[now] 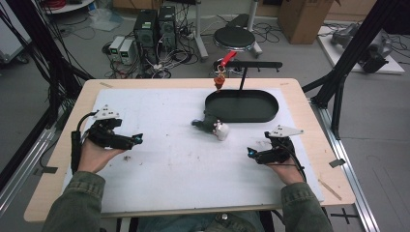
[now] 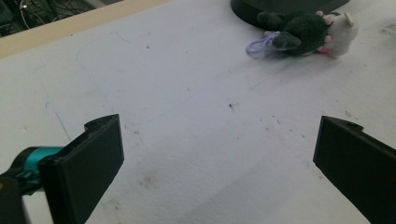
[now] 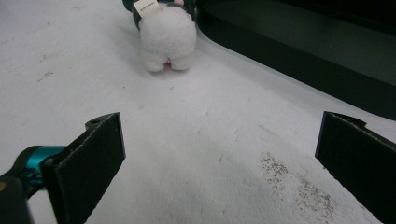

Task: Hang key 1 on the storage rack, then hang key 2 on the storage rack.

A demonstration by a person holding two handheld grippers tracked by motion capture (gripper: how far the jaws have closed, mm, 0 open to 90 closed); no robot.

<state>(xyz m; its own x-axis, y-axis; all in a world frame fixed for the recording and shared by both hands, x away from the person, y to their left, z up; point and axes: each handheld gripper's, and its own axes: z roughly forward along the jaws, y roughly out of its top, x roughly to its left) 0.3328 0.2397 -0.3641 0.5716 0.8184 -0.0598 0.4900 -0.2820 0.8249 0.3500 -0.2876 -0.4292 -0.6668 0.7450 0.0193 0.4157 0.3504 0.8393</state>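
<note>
Left gripper (image 1: 137, 139) near the table's left edge, right gripper (image 1: 251, 152) near its right edge, both with jaws wide apart.

floor: grey, kinda messy with cables (image 1: 183, 46) all over | far side: two computer towers (image 1: 155, 26) next to small white boxes (image 1: 121, 48) | round black stool (image 1: 234, 37) | cardboard box (image 1: 302, 17) top right | black metal frame posts (image 1: 358, 46) both sides | light: dim, flat
</note>
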